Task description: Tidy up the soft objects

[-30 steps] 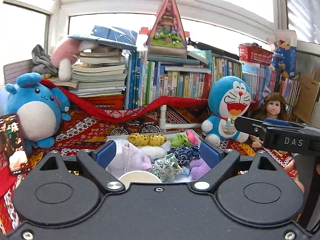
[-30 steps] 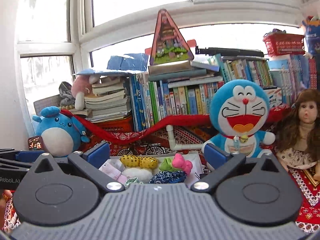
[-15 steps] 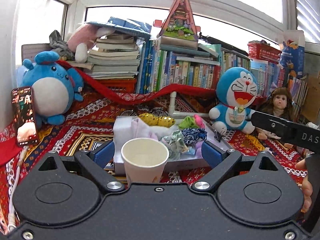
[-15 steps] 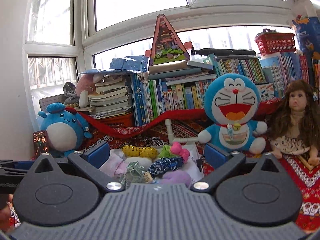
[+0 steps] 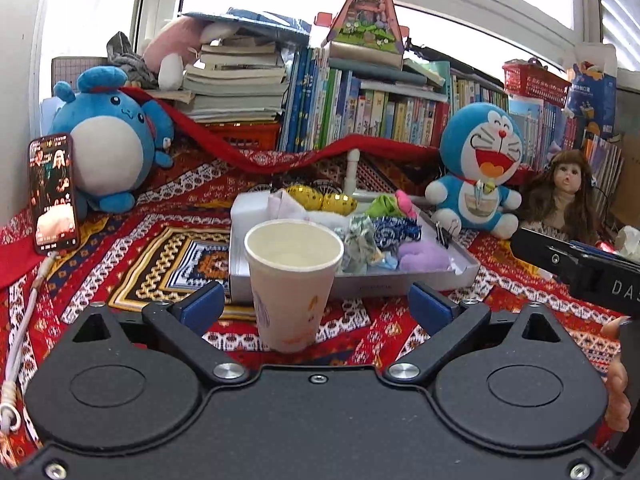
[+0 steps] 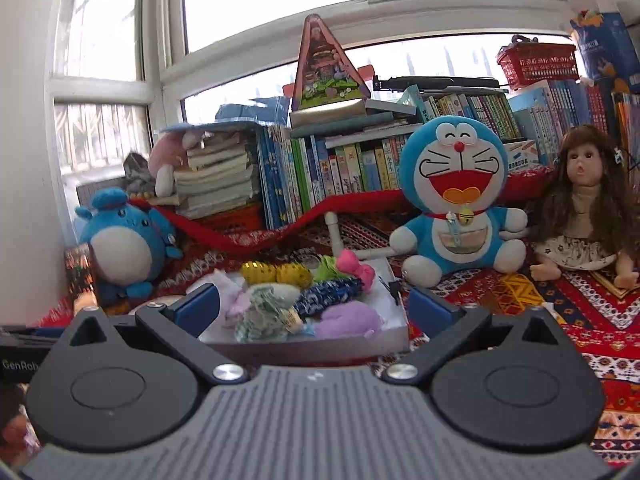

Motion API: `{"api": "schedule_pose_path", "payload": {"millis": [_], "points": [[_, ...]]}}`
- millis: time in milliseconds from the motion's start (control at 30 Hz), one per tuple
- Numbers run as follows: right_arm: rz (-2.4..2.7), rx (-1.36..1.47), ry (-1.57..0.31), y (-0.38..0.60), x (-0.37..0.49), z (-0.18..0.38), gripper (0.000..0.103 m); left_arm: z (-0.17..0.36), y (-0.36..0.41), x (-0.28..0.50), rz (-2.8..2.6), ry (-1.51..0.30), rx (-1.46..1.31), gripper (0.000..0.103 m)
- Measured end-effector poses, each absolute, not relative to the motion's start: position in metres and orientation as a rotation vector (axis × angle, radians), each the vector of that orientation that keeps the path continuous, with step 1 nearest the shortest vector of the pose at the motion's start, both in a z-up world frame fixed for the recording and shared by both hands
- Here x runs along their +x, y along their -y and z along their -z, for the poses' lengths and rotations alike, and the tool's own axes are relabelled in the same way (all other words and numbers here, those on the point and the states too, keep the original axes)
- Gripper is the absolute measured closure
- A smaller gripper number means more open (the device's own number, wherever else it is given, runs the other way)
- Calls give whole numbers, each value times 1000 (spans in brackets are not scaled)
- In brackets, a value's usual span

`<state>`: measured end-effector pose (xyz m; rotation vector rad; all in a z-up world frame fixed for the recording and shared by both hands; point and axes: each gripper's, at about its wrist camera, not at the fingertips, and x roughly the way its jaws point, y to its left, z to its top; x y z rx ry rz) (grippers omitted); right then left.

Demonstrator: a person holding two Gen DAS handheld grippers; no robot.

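A grey tray (image 5: 360, 285) on the patterned red cloth holds several soft items: yellow sequin scrunchies (image 5: 320, 199), a green and pink piece (image 5: 390, 204), a blue patterned scrunchie (image 5: 394, 231), a purple plush piece (image 5: 424, 255) and white cloth (image 5: 288, 206). A paper cup (image 5: 292, 280) stands upright in front of the tray, between the fingers of my open left gripper (image 5: 316, 308), untouched. My right gripper (image 6: 314, 306) is open and empty, just before the tray (image 6: 312, 346) with the same items (image 6: 272, 312).
A blue round plush (image 5: 106, 148) and a phone (image 5: 52, 194) stand at left. A Doraemon plush (image 5: 478, 168) and a doll (image 5: 558, 196) sit at right. Books and stacked boxes line the back under the window. A white cord (image 5: 24, 320) lies at left.
Both grippers have pulled back and risen from the tray. The paper cup, earlier hidden low at the left gripper's base, now shows whole between its fingers.
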<state>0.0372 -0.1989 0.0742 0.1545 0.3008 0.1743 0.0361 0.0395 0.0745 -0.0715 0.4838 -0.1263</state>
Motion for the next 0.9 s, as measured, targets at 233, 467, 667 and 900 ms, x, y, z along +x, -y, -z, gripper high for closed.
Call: {"api": "schedule_pose_path", "payload": {"millis": [233,467,667,900], "points": [[-135,132,-319,198,24,-58,0,-54,-39,34,121,-529,-88,4],[-92,46,-318,190,9,-43,0,-39,-32,29,109,-540,-59,4],[-75,58,-352,188,6,-31,0,-29,-27,30,105,-566,-50,3],[-54,33,-388,181,3,-15,0,-14,-27,29,83,-609,-55,3]]}}
